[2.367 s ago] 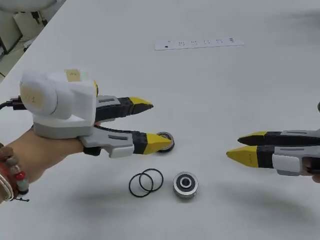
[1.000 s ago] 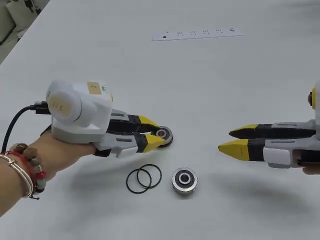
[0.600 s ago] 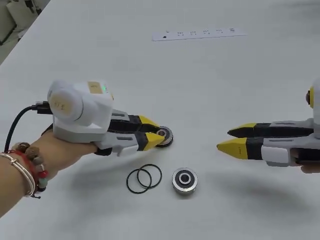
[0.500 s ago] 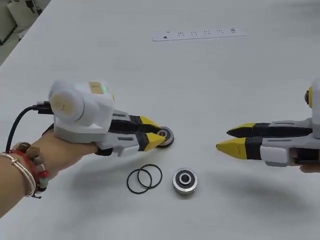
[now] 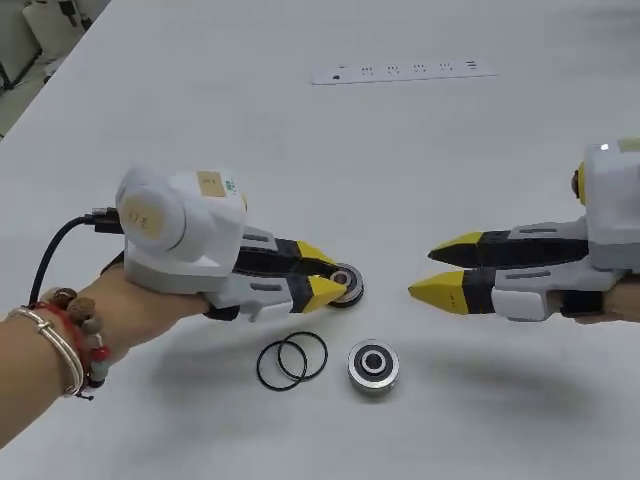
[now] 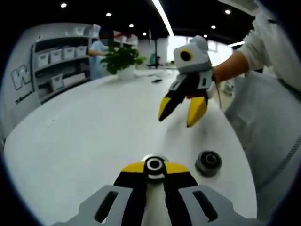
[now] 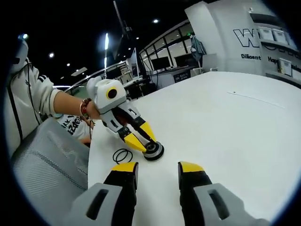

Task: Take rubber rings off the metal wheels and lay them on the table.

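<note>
Read a large "W" on the wall panel [image 6: 21, 76]; smaller lettering illegible, likewise the print on the yellow sticker [image 5: 210, 183] atop the left gripper [image 5: 334, 279]. Found left gripper pinching a metal wheel [image 5: 349, 285] resting on the white table [image 5: 300, 150], same as 0.5 s ago. Found right gripper [image 5: 436, 268] spread, holding nothing, nearer that wheel than before. Logged two rubber rings [image 5: 291, 360] lying overlapped just beside a second wheel [image 5: 373, 366], unmoved. Noted wide bare tabletop up to the power strip [image 5: 403, 72]; table edge at far left.
</note>
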The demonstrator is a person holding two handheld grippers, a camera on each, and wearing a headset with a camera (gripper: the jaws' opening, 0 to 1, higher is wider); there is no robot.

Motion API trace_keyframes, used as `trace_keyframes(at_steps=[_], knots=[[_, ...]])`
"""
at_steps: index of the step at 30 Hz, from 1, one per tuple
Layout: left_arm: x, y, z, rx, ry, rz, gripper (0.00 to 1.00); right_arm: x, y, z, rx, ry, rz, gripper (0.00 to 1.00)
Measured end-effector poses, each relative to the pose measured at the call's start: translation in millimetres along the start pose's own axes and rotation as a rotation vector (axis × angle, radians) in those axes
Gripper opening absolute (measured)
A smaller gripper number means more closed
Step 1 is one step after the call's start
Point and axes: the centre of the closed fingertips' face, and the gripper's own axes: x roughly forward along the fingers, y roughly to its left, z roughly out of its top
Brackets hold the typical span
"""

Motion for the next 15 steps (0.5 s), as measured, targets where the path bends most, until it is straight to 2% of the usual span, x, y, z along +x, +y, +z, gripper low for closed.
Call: trace_keyframes(at_steps=[5,15], knots=[[3.2,-3.2,1.2,0.005,-0.001,-0.011,0.14,12.7,4.7,-1.3,-0.04,0.014,0.025,0.3],[9.3,-11.3,3.0,0.017,-0.006,-0.041,0.14,29.8,10.1,-14.8,-0.115,0.063,0.061,0.27]])
